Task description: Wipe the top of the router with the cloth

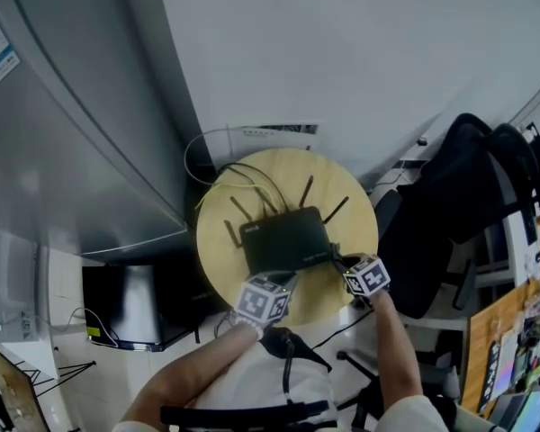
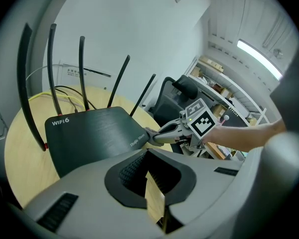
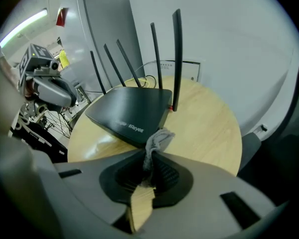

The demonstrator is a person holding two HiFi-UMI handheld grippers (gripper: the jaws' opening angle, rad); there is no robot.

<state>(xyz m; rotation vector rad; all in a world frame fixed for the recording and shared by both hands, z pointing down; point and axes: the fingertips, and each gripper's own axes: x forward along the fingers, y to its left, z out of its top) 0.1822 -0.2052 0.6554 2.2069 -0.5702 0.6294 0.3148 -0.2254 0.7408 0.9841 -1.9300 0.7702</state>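
1. Grey cloth [image 3: 158, 139] sat pinched in the closed right gripper [image 3: 150, 159], lower centre, at the black router's [image 3: 132, 108] near corner.
2. Left gripper [image 2: 148, 171] was closed and empty.
3. Wiping seemingly was just starting; the next move called for sweeping the cloth across the top.

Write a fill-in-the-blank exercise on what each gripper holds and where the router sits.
1. The right gripper pinches a small grey ___.
2. The left gripper, its jaws together, holds ___.
3. The flat black router with upright antennas stands on a round ___ table.
Missing words: cloth; nothing; wooden.
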